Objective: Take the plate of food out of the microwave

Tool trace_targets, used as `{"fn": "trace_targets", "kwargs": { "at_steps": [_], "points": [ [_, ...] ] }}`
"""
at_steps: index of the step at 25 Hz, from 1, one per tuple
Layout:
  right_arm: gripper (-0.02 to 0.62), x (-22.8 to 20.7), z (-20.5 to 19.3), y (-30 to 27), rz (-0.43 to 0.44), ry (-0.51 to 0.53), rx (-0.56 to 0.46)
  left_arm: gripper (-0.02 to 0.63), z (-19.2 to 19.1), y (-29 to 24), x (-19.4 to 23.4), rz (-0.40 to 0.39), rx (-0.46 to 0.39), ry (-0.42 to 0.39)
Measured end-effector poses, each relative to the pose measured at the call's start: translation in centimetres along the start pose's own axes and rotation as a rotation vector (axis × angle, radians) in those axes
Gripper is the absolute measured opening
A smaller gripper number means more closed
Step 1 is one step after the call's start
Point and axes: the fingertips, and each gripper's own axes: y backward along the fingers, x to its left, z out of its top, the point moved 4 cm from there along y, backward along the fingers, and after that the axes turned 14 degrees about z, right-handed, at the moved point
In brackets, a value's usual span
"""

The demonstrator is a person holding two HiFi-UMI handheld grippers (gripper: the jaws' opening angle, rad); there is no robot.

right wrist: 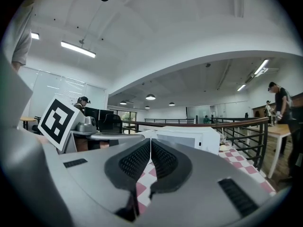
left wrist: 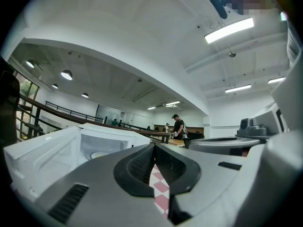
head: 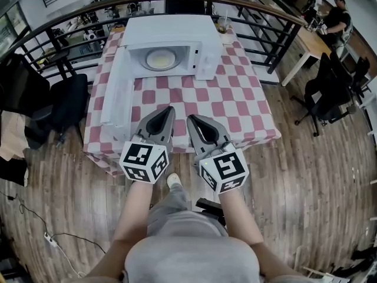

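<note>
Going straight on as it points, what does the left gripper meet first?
Likely the white microwave oven, around the right side of its open cavity; the red-and-white checked tablecloth ahead of the left gripper looks bare.

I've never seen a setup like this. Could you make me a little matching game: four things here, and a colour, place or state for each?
Things:
1. microwave door
2. plate
3. left claw
4. tablecloth

Descriptions:
A. red and white checks
B. swung wide open
C. inside the microwave
D. shut, holding nothing

Pairs: 1-B, 2-C, 3-D, 4-A
</note>
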Motion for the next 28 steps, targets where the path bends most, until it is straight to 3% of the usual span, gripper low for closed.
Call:
{"fn": "trace_targets", "kwargs": {
  "at_steps": [7, 18, 25, 28],
  "points": [
    [0.026, -4.2, -0.4, -4.7, 0.025, -0.009, 0.022, 0.005, 0.1, -5.6, 2.0, -0.042, 0.006, 0.045],
    [0.026, -10.1, -1.7, -9.7, 0.008, -0.049, 0.039, 0.008, -2.1, -12.2, 5.7, -0.029, 0.086, 0.07],
    [0.026, -12.6, -2.7, -11.9, 0.005, -0.066, 0.057, 0.177, -3.2, -15.3, 7.2, -0.012, 0.121, 0.081],
    [0.026, -13.6, -2.8, -12.9, 0.005, -0.076, 0.054, 0.33, -3.5, -16.5, 7.8, -0.019, 0.143, 0.095]
  ]
}}
